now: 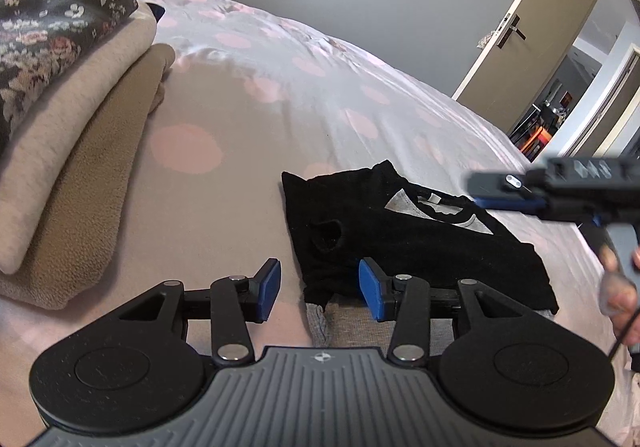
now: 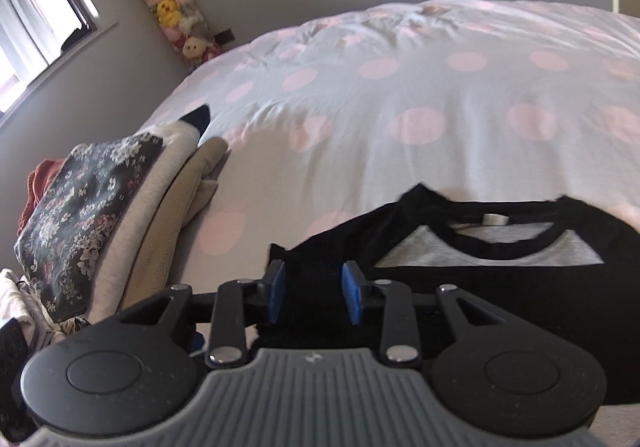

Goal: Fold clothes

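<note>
Left wrist view shows the folded black T-shirt (image 1: 408, 243) on the near right of the polka-dot bed (image 1: 280, 95). Left gripper (image 1: 318, 289) fingers are released over its near edge. Right gripper (image 2: 314, 293) fingers are parted too, clamping nothing.

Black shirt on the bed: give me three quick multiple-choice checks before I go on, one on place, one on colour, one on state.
1. Where is the stack of folded clothes relative to the black shirt in the right wrist view?
A. to its left
B. on top of it
C. to its right

2. What colour are the dots on the bedcover?
A. green
B. pink
C. yellow

3. How is the left gripper?
A. shut on the shirt
B. open
C. out of view

Answers: 1 A, the stack sits at the left edge. 2 B, pink dots cover the pale sheet. 3 B, there is a clear gap between its blue pads.
</note>
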`<state>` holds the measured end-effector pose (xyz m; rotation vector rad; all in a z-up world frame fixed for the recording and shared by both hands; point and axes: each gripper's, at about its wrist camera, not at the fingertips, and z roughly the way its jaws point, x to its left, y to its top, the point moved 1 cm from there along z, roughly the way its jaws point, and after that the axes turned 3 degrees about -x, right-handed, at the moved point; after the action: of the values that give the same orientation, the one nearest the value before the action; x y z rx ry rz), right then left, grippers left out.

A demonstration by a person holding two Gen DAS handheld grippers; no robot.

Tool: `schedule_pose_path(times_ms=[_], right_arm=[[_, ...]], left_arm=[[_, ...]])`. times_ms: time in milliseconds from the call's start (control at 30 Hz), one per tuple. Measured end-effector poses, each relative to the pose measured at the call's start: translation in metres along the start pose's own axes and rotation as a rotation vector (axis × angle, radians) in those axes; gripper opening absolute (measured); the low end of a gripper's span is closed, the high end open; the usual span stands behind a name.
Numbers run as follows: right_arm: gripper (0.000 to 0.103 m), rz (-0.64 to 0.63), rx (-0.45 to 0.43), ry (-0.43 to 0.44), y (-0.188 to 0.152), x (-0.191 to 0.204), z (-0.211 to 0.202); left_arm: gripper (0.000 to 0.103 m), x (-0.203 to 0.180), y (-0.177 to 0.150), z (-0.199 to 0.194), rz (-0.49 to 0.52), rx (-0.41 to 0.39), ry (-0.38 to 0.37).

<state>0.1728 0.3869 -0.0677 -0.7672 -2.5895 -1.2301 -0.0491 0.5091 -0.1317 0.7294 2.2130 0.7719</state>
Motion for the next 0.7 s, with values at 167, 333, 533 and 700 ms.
schedule_pose_path(times_ms=[167,333,533,700], right_arm=[[0.035,0.008,-0.095,-0.130,-0.044,-0.072,-0.062],[0.035,0.003,-0.147,-0.367,-0.096,-0.140,-0.108],[0.035,0.014,-0.182,-0.468,-0.117,-0.186,-0.116],[0.034,-0.075,-0.161,-0.477,-0.121,-0.184,-0.100]], left_arm=[[0.041,-0.005,0.001,0.008,-0.014,-0.016,-0.011],[0.041,-0.018,0.005,0.020,-0.004,-0.024,0.016],[0.041,-0.029,0.007,0.032,0.015,-0.045,0.057],[0.028,-0.032,0.006,0.042,0.034,-0.044,0.070]])
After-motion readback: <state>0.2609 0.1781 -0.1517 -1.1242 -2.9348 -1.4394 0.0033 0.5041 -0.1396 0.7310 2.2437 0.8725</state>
